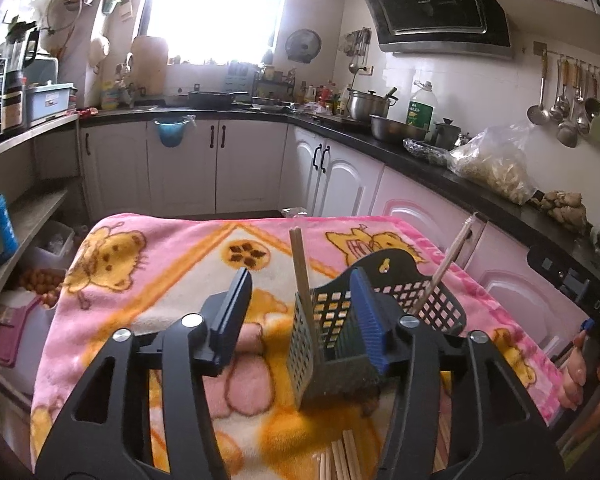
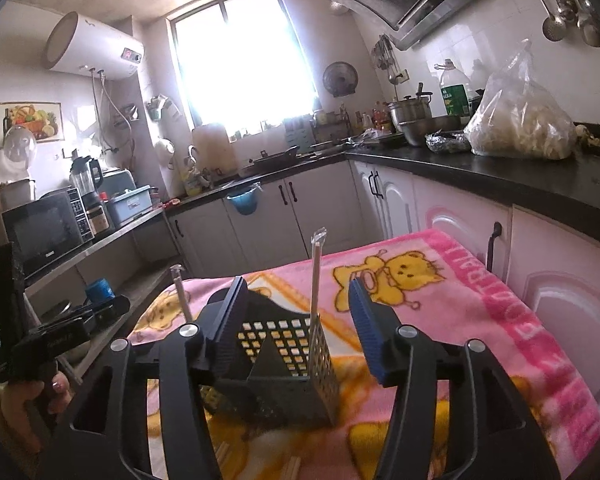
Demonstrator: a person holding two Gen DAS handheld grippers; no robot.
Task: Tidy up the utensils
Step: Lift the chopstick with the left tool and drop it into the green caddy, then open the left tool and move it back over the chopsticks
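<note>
With both my left gripper (image 1: 300, 320) and right gripper (image 2: 298, 330) open and empty, I judge the task partly done: two pairs of wooden chopsticks (image 1: 302, 268) stand in the black perforated plastic utensil holder (image 1: 340, 344) on the pink cartoon blanket (image 1: 160, 248), while loose chopsticks (image 1: 342, 460) still lie before it.

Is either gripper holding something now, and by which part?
Nothing is held. The left gripper and right gripper are both open, near the black utensil basket.

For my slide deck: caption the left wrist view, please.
Open left gripper beside black utensil basket holding chopsticks on pink blanket.
</note>
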